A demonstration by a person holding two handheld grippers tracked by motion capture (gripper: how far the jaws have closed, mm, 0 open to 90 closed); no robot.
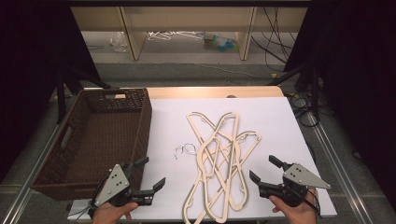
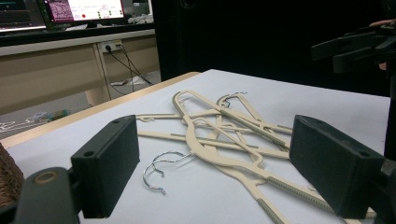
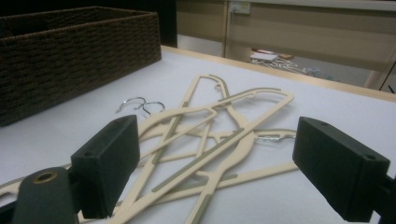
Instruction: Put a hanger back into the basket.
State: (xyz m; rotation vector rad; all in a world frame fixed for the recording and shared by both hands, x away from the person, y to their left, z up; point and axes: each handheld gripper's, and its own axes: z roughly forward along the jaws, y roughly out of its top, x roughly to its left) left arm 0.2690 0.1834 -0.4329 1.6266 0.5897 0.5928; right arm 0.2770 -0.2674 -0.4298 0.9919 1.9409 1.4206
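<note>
A tangled pile of several cream plastic hangers [image 1: 219,158] lies on the white table cover, with metal hooks [image 1: 184,149] poking out to its left. The left gripper view shows the hangers [image 2: 224,140] and hooks [image 2: 159,170] ahead of the jaws; the right gripper view shows the pile [image 3: 205,140] too. My left gripper [image 1: 150,172] hovers open at the front left, between the pile and the basket. To the right of the pile, my right gripper [image 1: 266,170] stays open near the front edge. Nothing is between either pair of jaws.
A dark brown wicker basket [image 1: 140,126] with nothing in it stands on the left of the table, also in the right gripper view [image 3: 70,51]. Black curtains flank the table. Shelving and cables lie on the floor beyond the far edge.
</note>
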